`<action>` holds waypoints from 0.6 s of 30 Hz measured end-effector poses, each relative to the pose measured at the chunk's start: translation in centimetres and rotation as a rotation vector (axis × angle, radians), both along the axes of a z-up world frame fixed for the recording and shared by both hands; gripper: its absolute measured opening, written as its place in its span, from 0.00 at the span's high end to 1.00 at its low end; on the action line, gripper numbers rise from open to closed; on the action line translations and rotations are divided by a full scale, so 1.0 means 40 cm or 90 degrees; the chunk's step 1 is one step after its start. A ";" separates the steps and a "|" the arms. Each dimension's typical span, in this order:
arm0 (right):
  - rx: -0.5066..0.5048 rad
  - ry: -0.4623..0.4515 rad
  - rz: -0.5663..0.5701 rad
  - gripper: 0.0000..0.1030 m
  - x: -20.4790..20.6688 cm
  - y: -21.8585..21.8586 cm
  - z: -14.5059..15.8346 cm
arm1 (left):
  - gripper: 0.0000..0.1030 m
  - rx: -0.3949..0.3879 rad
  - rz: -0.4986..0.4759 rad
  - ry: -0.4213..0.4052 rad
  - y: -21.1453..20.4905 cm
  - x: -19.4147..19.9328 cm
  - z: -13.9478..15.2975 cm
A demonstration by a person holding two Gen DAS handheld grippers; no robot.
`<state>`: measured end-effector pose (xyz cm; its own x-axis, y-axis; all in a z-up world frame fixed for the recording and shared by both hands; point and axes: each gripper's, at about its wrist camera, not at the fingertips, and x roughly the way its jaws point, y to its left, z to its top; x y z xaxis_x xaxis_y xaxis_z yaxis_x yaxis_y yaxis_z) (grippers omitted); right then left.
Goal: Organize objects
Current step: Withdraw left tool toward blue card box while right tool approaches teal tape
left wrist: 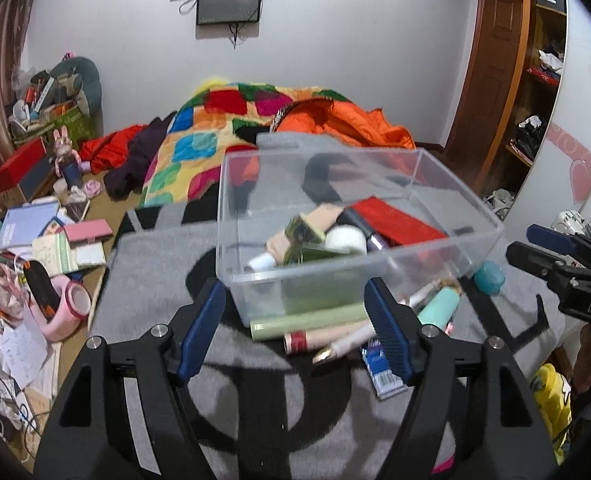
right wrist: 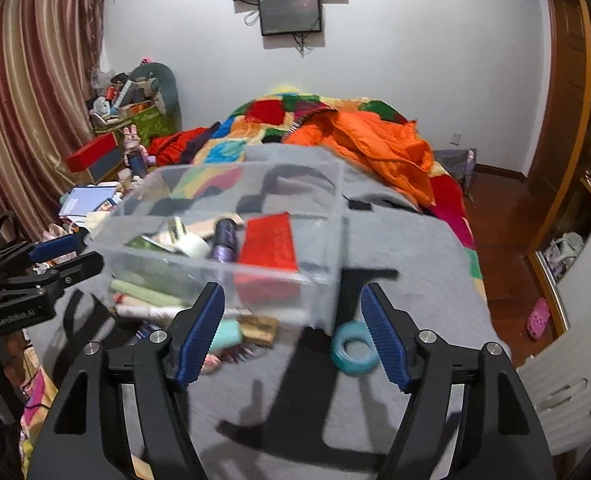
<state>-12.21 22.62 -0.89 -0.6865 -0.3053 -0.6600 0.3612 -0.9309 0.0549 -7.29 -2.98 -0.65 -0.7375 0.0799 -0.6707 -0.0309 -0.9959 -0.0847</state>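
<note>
A clear plastic box (left wrist: 447,184) (right wrist: 135,216) sits on a grey blanket (left wrist: 155,264) (right wrist: 415,248). It holds a red pouch (left wrist: 399,222) (right wrist: 269,246), a white jar (left wrist: 345,240), a purple bottle (right wrist: 224,240) and tubes. Loose items lie at its near side: a green tube (left wrist: 307,322), a mint bottle (left wrist: 441,304), a white pen (left wrist: 347,344). A teal tape roll (right wrist: 353,346) (left wrist: 489,277) lies beside the box. My left gripper (left wrist: 295,328) is open and empty over the loose items. My right gripper (right wrist: 291,332) is open and empty by the tape roll.
A colourful quilt (left wrist: 199,148) and an orange duvet (right wrist: 379,140) lie behind the box. A cluttered side surface at the left holds books (left wrist: 27,226), boxes and a pink object (left wrist: 71,308). A wardrobe and shelves (left wrist: 535,92) stand at the right.
</note>
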 end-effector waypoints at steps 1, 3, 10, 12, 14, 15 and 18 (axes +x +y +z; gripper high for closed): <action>0.005 -0.004 -0.005 0.34 0.002 0.007 -0.008 | 0.30 0.002 -0.003 -0.008 0.001 0.004 -0.012; 0.021 -0.019 -0.015 0.34 0.003 0.026 -0.035 | 0.30 -0.001 -0.005 -0.020 0.004 0.009 -0.031; 0.045 -0.082 -0.040 0.34 0.001 0.069 -0.130 | 0.30 0.019 -0.026 -0.059 0.036 0.026 -0.089; 0.041 -0.091 -0.047 0.34 -0.001 0.078 -0.146 | 0.30 0.025 -0.032 -0.067 0.050 0.032 -0.102; 0.031 -0.093 -0.052 0.34 -0.001 0.083 -0.155 | 0.30 0.026 -0.040 -0.070 0.066 0.037 -0.108; 0.030 -0.096 -0.048 0.35 0.001 0.084 -0.158 | 0.30 0.025 -0.045 -0.071 0.076 0.040 -0.112; 0.035 -0.081 -0.049 0.35 0.006 0.080 -0.158 | 0.30 0.024 -0.057 -0.077 0.100 0.045 -0.127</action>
